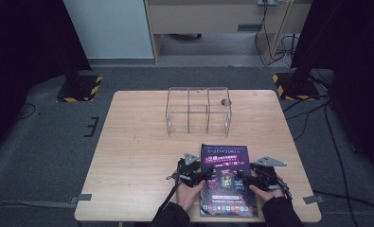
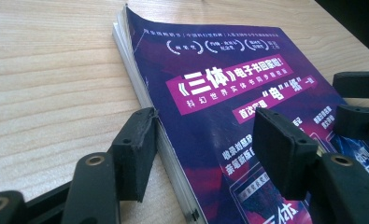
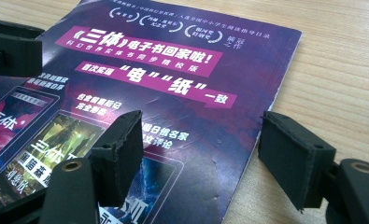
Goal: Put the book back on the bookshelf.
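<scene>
Jaws, high view: left gripper (image 1: 197, 176) and right gripper (image 1: 245, 178) both point inward over the purple book (image 1: 225, 177), one at each long side; how wide they stand cannot be told from up here
Book, high view: flat on the wooden table (image 1: 137, 142) at the near edge, cover up, between the two hands; the clear acrylic rack (image 1: 198, 109) stands well beyond the jaw tips, empty
Jaws, left gripper view: partly open and straddling the book's page-side edge, holding nothing; the left pad (image 2: 134, 151) sits on the table against the stacked page edges, the right pad (image 2: 285, 151) hovers over or rests on the cover
Book, left gripper view: book (image 2: 229, 116) runs away from the pads, far corner curled up slightly; the other gripper's black jaws (image 2: 359, 105) show past the right pad
Jaws, right gripper view: partly open, nothing gripped; the left pad (image 3: 119, 154) is over the cover, the right pad (image 3: 294, 156) stands just off the book's edge above bare wood
Book, right gripper view: book (image 3: 182, 93) lies mostly left of and beyond the gap
Handling, judged: a thin paperback, light, glossy and likely slippery; floppy, so it should sag if lifted by one edge
Where to hold, judged: pinch across the thickness at the two long edges, one gripper per side, pads squarely on cover and underside; a shallow nip risks catching only the cover sheet
</scene>
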{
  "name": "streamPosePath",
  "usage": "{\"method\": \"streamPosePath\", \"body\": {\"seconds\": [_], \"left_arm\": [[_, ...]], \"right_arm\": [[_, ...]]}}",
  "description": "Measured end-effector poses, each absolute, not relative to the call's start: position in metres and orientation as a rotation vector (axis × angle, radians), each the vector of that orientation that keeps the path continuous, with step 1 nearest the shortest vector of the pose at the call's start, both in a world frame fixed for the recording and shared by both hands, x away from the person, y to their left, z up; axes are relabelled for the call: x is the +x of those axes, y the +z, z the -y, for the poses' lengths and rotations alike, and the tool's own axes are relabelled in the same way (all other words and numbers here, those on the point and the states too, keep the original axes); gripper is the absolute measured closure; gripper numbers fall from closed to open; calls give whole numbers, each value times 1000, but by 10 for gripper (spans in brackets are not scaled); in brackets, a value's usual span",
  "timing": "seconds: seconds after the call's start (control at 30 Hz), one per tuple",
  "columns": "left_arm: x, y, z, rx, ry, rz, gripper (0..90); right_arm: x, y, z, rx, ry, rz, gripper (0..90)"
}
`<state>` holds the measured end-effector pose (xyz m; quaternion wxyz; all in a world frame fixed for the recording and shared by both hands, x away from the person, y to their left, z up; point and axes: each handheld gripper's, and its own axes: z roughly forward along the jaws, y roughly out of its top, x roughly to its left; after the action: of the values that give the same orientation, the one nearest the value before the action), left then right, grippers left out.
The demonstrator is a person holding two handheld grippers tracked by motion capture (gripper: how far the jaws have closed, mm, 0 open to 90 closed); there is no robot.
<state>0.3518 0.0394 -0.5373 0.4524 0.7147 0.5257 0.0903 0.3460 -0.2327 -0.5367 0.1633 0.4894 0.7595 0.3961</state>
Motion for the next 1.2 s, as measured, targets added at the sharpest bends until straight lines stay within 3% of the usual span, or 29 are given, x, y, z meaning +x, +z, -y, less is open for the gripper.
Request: {"method": "streamPosePath", "body": {"seconds": [0.57,0.87,1.2], "left_arm": [[349,-534,-56,1597,39,-1205,445],[351,-535,-52,1737,100,-1197,386],[352,-537,-53,1757,117,-1194,417]], "right_arm": [[347,-537,234,1408,1129,-2160,307],[347,-537,235,1396,1129,-2166,306],[347,-537,235,1397,1126,-2165,306]]}}
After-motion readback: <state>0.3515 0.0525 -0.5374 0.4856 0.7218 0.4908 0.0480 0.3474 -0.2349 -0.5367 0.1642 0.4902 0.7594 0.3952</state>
